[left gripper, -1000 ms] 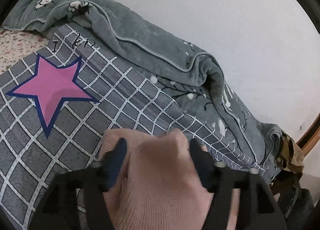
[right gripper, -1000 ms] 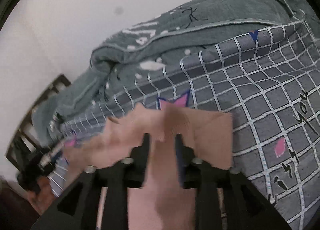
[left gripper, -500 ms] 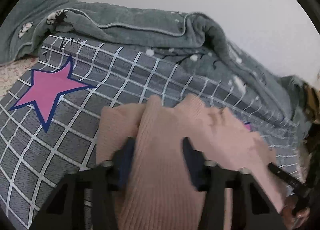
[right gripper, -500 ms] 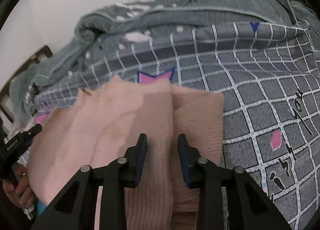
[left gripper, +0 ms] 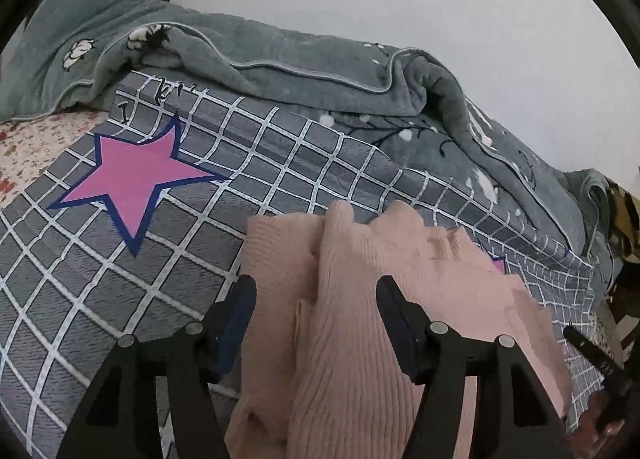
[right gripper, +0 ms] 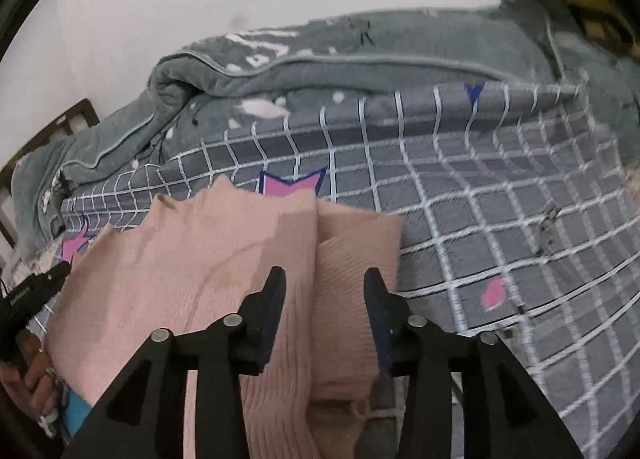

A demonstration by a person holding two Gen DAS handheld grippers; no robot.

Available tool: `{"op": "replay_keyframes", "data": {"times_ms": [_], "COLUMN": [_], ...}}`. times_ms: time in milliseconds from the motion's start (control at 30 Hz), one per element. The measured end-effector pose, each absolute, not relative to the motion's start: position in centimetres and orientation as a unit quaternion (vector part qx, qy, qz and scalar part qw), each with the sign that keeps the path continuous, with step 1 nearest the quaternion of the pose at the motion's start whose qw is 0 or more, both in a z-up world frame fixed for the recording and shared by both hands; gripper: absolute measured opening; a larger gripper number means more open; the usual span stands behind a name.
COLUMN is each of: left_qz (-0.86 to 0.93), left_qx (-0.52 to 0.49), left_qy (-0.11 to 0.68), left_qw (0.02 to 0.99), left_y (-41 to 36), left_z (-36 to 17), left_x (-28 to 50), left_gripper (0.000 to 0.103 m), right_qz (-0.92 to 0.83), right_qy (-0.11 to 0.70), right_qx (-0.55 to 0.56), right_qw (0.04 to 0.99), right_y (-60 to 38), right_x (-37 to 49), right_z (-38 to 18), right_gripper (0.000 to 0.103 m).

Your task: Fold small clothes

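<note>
A pink ribbed knit garment [left gripper: 360, 299] lies folded over on the grey checked bedcover [left gripper: 120, 279]; it also shows in the right wrist view [right gripper: 192, 283]. My left gripper [left gripper: 316, 299] is open, its fingers straddling the garment's left end. My right gripper [right gripper: 324, 291] is open too, its fingers apart over the garment's right end, where a folded layer [right gripper: 356, 243] lies beside the main panel. Both grippers hover just above the cloth.
A bunched grey-green blanket [left gripper: 300, 63] runs along the wall behind the bedcover. A pink star [left gripper: 136, 175] is printed on the cover at the left. A wooden bed frame [right gripper: 48, 131] shows at the far end. A floral sheet [left gripper: 36, 139] lies at the left edge.
Both grippers have opened and let go of the pink garment, which now lies spread on the bedcover. The jaws stand wider than half a second ago.
</note>
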State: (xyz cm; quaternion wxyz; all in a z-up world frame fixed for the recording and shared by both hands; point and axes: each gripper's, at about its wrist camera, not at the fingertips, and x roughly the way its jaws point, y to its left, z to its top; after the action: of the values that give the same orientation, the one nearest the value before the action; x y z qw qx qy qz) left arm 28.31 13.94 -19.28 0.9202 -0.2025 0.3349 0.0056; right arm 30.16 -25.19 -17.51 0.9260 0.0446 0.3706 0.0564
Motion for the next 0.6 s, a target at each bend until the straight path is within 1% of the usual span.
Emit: {"op": "replay_keyframes", "data": {"times_ms": [33,100,200,233,300,400,467,600], "left_qz": [0.002,-0.002,-0.02,-0.025,-0.027,-0.035,-0.035,-0.037], "left_qx": [-0.203,-0.2,-0.201,-0.2,-0.189,-0.17,-0.17,-0.217], "left_qy": [0.336,0.345,0.355,0.355,0.354,0.353,0.356,0.358], "left_qw": [0.92,0.917,0.913,0.913,0.916,0.919,0.918,0.907], "left_y": [14.0,14.1,13.9,13.8,13.5,13.1,13.3,15.0], "left_z": [-19.4,-19.5,-19.6,-19.6,-19.5,-19.5,-19.6,-20.0], "left_x": [28.1,27.7,26.5,26.0,24.6,22.1,21.1,20.3], "left_gripper": [0.062,0.062,0.063,0.064,0.07,0.073,0.073,0.074], "right_qz": [0.055,0.055,0.061,0.066,0.065,0.061,0.062,0.066], "right_qy": [0.365,0.355,0.35,0.35,0.355,0.368,0.376,0.382], "right_qx": [0.033,0.024,0.034,0.038,0.041,0.06,0.07,0.075], "right_qw": [0.929,0.933,0.934,0.934,0.932,0.926,0.922,0.919], "right_y": [-24.9,-24.6,-24.6,-24.6,-24.7,-24.8,-24.6,-24.0], "right_x": [29.7,28.9,26.5,25.8,24.2,23.4,23.2,22.9], "right_z": [-17.0,-16.2,-16.0,-16.2,-16.9,-18.0,-18.3,-18.8], "right_gripper": [0.053,0.055,0.065,0.066,0.067,0.067,0.067,0.067]}}
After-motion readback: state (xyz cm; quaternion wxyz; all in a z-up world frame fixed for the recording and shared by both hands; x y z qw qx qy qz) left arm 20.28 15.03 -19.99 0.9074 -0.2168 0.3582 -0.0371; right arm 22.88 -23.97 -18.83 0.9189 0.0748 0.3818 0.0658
